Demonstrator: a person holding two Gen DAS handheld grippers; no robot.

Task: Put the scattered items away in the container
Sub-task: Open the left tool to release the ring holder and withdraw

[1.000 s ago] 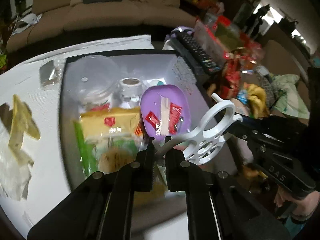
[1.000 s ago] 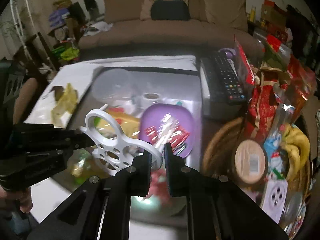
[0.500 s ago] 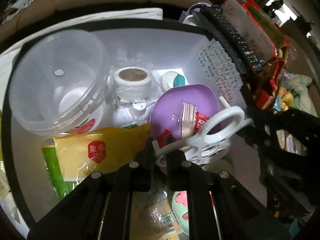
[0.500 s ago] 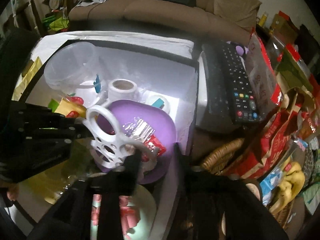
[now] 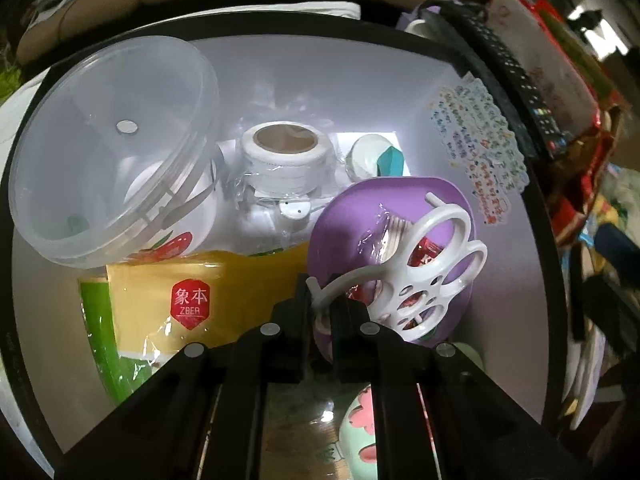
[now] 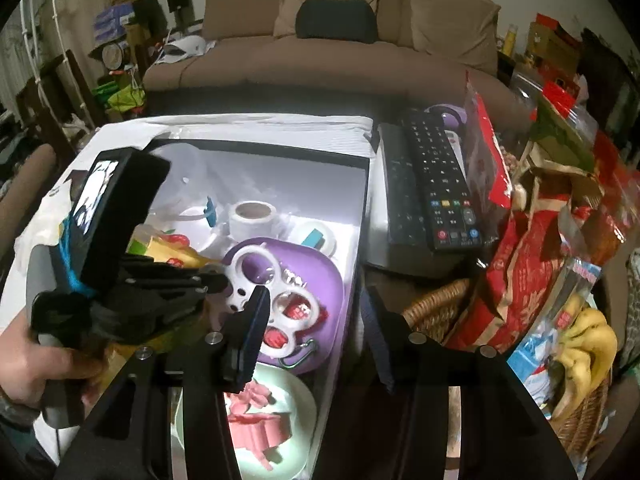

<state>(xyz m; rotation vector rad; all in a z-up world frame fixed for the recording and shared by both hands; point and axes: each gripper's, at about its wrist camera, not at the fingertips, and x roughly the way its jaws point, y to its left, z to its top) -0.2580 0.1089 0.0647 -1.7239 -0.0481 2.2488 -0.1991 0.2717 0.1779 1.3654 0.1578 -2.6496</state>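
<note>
My left gripper (image 5: 322, 307) is shut on a white plastic holder with round holes (image 5: 420, 280), held low over the purple dish (image 5: 400, 208) inside the black-rimmed white container (image 5: 340, 76). In the right wrist view the holder (image 6: 272, 280) lies over the purple dish (image 6: 320, 276), with the left gripper (image 6: 216, 280) at its left end. My right gripper (image 6: 312, 304) is open and empty, just behind the holder, over the container's right wall (image 6: 356, 216).
The container holds a clear tub (image 5: 112, 148), a tape roll (image 5: 286, 150), a yellow packet (image 5: 208, 292) and a pale green plate (image 6: 280, 408). A remote (image 6: 436, 180), snack bags (image 6: 532, 248), a wicker basket (image 6: 436, 304) and bananas (image 6: 588, 344) crowd the right.
Both grippers carried the white holder down into the container, over the purple dish. The right gripper opened, let go of the holder and drew back. The left still grips it.
</note>
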